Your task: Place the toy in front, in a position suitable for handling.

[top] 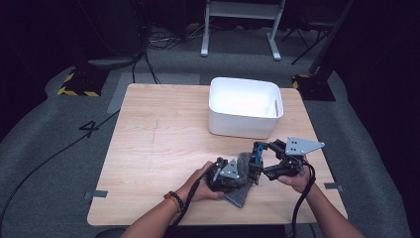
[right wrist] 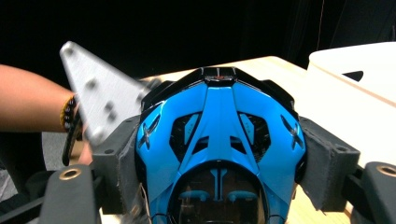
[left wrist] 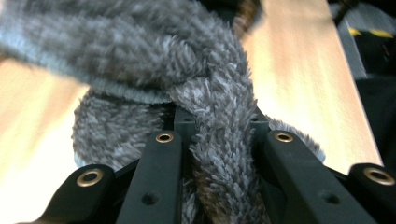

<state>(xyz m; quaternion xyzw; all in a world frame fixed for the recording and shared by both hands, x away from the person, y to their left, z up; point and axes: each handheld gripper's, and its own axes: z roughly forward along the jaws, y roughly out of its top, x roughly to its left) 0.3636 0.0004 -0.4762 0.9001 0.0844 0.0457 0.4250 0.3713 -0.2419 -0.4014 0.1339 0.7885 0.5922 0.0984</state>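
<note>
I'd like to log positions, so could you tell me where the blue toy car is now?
The blue toy car is clamped in the right gripper, low above the table's near right, touching the grey cloth and in front of the white bin.

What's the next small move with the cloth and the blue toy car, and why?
Probably bring the grey fuzzy cloth, pinched in the left hand-held gripper, the last bit against the blue toy car and wipe. The right hand-held gripper clamps the car by its sides, and in the high view cloth and car already sit side by side above the table.
</note>
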